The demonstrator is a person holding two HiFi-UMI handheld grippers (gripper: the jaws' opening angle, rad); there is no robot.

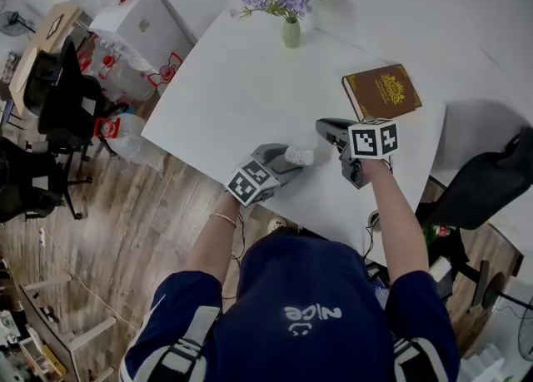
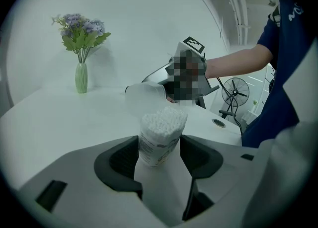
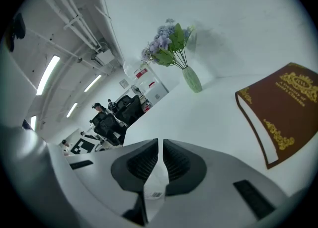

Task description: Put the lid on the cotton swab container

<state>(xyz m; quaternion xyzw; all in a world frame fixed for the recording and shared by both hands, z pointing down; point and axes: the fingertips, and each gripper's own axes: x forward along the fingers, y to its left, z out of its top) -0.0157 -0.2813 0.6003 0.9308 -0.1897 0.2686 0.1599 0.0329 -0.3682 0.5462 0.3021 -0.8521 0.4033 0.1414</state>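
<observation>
My left gripper (image 1: 286, 161) holds the cotton swab container (image 1: 300, 156) just above the white table (image 1: 233, 89). In the left gripper view its jaws (image 2: 160, 153) have closed in on the container (image 2: 160, 135), a clear tub packed with white swabs, open at the top, and both pads touch its sides. Just beyond it hangs the translucent lid (image 2: 145, 95), held by my right gripper (image 1: 327, 127). In the right gripper view those jaws (image 3: 160, 165) are shut on the thin clear lid (image 3: 153, 188), which has a barcode label.
A brown book (image 1: 381, 91) lies at the table's right side. A green vase of purple flowers (image 1: 291, 31) stands at the far edge. Black office chairs (image 1: 58, 97) are on the floor to the left, and a black bag (image 1: 491, 181) to the right.
</observation>
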